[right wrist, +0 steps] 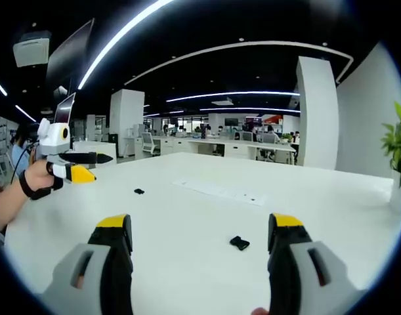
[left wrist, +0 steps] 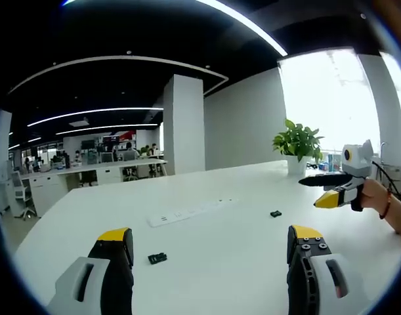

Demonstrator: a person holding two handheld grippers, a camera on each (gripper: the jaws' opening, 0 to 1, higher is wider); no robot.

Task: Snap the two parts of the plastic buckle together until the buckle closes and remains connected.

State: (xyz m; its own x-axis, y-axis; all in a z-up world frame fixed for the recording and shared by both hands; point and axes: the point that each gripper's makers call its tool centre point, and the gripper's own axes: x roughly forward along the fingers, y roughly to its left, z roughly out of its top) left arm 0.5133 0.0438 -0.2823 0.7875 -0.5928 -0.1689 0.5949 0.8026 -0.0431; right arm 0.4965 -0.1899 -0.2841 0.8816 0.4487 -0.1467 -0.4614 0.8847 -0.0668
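A: Two buckle halves lie apart on the white table (left wrist: 239, 262), one buckle part (left wrist: 157, 258) just ahead of the left gripper (left wrist: 210, 244), the other buckle part (right wrist: 239, 243) ahead of the right gripper (right wrist: 197, 230).

B: Nothing grasped yet. Both grippers hover spread wide, empty, level above the tabletop; each must descend onto its half.

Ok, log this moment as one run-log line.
left gripper: open, empty | right gripper: open, empty | buckle parts: apart on table | stage: pre-grasp
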